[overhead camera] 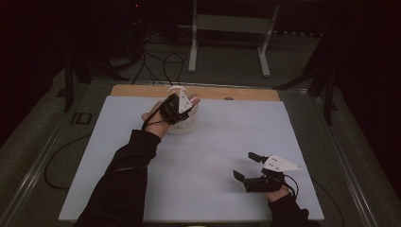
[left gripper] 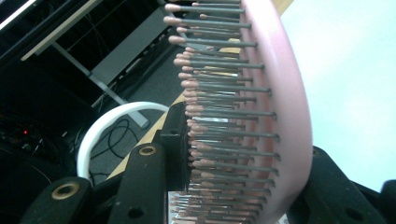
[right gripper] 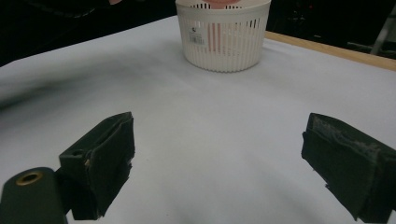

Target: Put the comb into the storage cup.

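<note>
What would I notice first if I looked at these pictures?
A pink hairbrush with rows of bristles, clamped in the left gripper above the white basket at the far side of the table. Then the right gripper, open and empty, near the front right corner.

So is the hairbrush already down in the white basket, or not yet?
Not fully. The left tool is shut on the pink hairbrush over the white basket; pink shows through the slats, but how deep it sits cannot be told.

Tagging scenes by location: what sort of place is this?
Probably a lab or recording bench, not a home: a white-covered table in a dark room, loose cables on the floor, and a bare metal stand behind. On the table, a white basket.
</note>
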Demonstrator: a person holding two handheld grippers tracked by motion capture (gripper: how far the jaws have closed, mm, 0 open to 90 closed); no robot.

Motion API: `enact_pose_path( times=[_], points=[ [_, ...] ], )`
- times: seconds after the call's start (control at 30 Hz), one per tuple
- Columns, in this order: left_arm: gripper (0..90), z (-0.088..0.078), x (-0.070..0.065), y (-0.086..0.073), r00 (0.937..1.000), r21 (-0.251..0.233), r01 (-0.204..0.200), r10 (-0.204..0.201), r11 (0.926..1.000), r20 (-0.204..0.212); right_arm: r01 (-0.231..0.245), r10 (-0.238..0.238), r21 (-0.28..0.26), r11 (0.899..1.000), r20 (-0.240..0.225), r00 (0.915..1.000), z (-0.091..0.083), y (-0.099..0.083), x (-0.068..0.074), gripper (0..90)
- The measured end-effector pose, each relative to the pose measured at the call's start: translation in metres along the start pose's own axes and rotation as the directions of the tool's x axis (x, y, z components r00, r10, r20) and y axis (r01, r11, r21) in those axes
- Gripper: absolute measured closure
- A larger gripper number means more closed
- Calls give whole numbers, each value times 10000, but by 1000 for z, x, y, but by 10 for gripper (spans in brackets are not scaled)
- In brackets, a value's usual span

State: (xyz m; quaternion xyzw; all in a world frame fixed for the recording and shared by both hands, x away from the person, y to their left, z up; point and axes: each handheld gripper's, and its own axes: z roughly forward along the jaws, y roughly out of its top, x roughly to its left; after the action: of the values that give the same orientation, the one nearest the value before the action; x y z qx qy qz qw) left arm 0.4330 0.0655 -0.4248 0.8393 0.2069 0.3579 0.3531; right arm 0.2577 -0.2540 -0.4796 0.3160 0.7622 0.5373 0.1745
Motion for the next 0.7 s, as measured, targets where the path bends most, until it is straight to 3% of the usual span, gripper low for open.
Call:
enact_pose_path(
  times=[0.4, 0.7],
  points=[
    [618, 3, -7, 2, 9982, 169, -438, 431, 9989, 428, -47, 47, 13, 10000, 12, 10000, 0, 0, -1, 94],
    [608, 4, -12, 3, 9966, 204, -669, 658, 9976, 489, -68, 68, -4, 10000, 38, 10000, 0, 0, -1, 94]
  ],
)
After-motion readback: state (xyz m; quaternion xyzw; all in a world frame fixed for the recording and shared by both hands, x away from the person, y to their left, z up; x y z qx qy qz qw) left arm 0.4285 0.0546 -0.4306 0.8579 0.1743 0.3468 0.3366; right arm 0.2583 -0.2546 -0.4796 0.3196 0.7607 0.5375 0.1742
